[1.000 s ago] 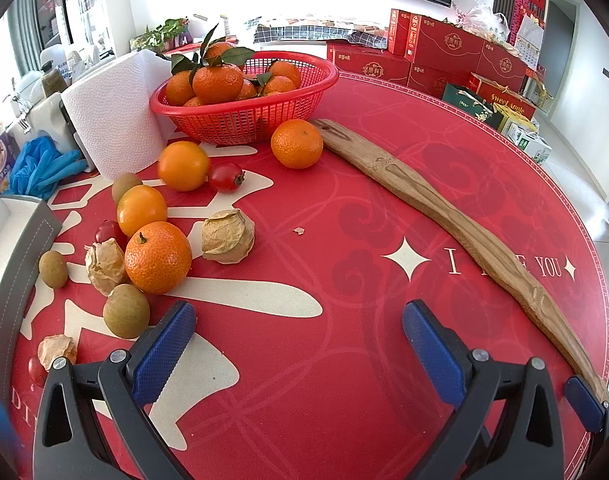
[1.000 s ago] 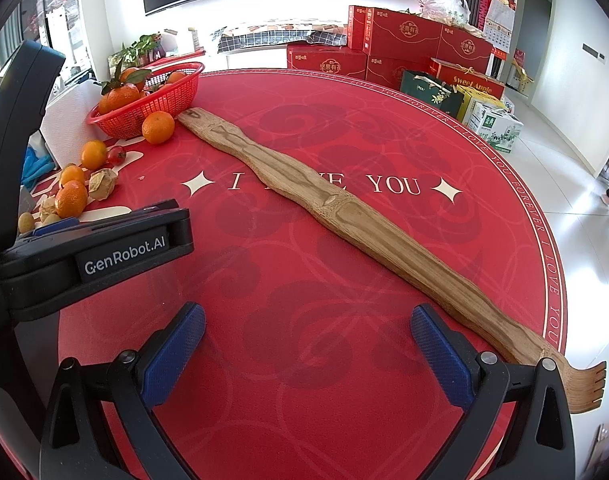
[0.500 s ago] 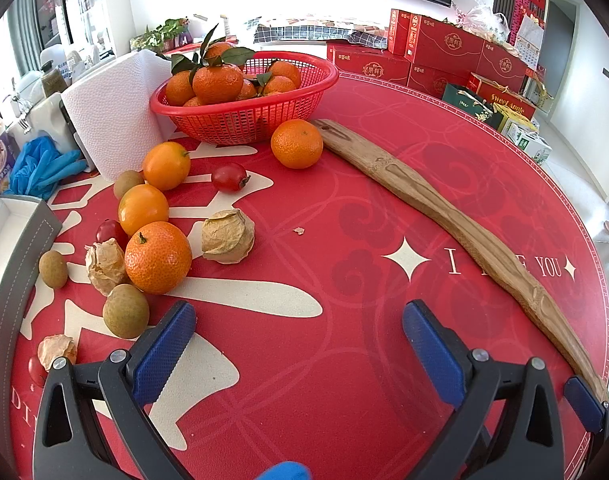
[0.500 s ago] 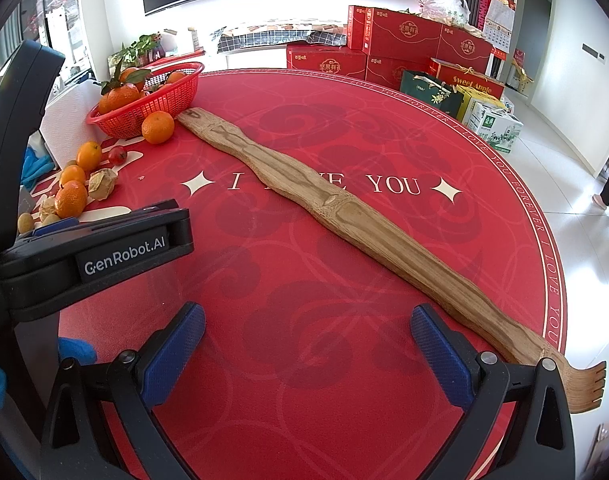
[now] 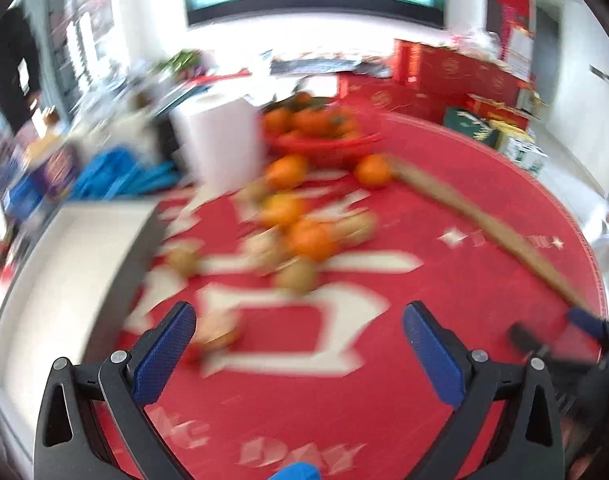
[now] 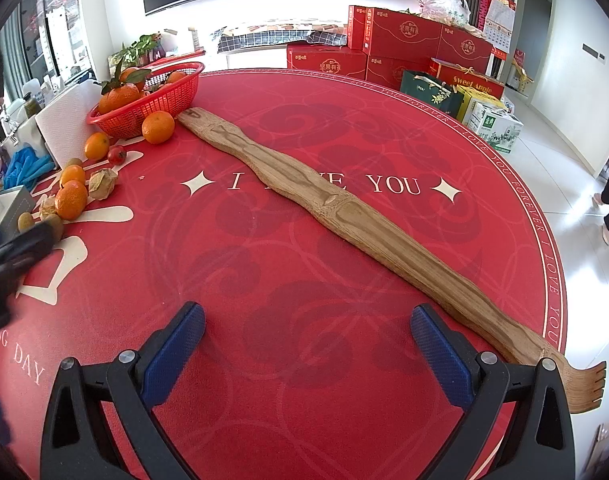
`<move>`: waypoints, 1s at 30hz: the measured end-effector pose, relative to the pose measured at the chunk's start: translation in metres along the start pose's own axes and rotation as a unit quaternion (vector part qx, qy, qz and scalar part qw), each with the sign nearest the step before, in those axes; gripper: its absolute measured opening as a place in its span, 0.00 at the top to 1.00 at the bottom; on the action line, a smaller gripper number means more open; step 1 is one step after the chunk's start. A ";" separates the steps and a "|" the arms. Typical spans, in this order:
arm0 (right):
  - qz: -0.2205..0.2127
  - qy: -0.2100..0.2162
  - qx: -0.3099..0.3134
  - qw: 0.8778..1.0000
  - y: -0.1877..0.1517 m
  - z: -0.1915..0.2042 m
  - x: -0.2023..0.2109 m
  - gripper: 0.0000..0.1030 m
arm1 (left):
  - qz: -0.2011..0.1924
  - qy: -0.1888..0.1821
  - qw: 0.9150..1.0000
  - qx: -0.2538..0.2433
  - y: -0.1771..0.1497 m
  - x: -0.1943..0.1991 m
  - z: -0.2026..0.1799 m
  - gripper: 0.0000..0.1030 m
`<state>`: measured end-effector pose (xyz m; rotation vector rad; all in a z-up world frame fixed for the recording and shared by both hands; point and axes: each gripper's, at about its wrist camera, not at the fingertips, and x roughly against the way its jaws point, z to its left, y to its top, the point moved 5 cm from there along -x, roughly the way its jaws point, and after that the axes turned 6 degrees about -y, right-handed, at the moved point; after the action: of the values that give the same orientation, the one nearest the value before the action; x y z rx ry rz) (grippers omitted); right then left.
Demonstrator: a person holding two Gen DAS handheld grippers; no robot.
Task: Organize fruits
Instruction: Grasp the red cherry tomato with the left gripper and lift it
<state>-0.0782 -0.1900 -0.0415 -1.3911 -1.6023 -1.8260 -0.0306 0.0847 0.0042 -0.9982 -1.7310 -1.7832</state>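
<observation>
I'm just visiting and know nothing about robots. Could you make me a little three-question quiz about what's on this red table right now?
1. True or false: the right gripper is holding an orange.
2. What lies just in front of the red basket? A) a loose orange B) a banana C) a cup
3. Fill in: the long wooden plank runs across the words "I ___ YOU" on the tablecloth.

Key: 1 false, it is open and empty. 2 A, the loose orange. 3 LOVE, going by the border lettering; the plank partly covers the word.
</observation>
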 end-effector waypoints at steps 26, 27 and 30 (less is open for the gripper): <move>-0.003 0.176 0.132 0.976 0.049 0.166 0.002 0.01 | 0.032 -0.025 0.999 -0.005 -0.025 -0.027 0.043 0.29; 0.002 0.178 0.136 0.974 0.050 0.175 0.000 0.13 | 0.029 -0.024 0.999 -0.005 -0.025 -0.025 0.043 0.34; 0.007 0.176 0.156 0.972 0.047 0.195 -0.002 0.45 | 0.020 -0.022 1.000 -0.002 -0.025 -0.021 0.046 0.76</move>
<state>0.0443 -0.0313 -0.0395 -0.8830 -1.5983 -1.6132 -0.0278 0.1291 -0.0301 -1.0746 -1.7228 -1.7537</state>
